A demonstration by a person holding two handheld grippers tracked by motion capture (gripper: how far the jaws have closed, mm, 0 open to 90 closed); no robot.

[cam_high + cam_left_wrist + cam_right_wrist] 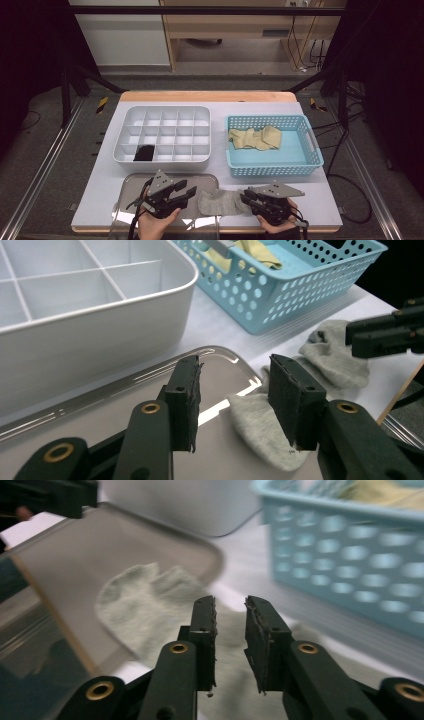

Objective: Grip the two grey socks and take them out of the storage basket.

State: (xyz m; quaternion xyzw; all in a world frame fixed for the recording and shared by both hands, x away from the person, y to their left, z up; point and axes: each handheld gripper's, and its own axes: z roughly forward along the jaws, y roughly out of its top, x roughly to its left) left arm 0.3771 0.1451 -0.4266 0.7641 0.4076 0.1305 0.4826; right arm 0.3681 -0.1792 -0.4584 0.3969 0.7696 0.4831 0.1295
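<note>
A grey sock lies flat at the front of the table, its left end on the right part of a metal tray and its right end on the white tabletop. My left gripper hovers over the tray just left of the sock, open, with nothing between its jaws. In the left gripper view the sock lies below and beyond that gripper. My right gripper is at the sock's right end. In the right gripper view its jaws stand a little apart above the sock, gripping nothing.
A white divided organiser box stands behind the tray, with a dark item in one front compartment. To its right, a blue perforated basket holds yellow socks. The table's front edge is right under my hands.
</note>
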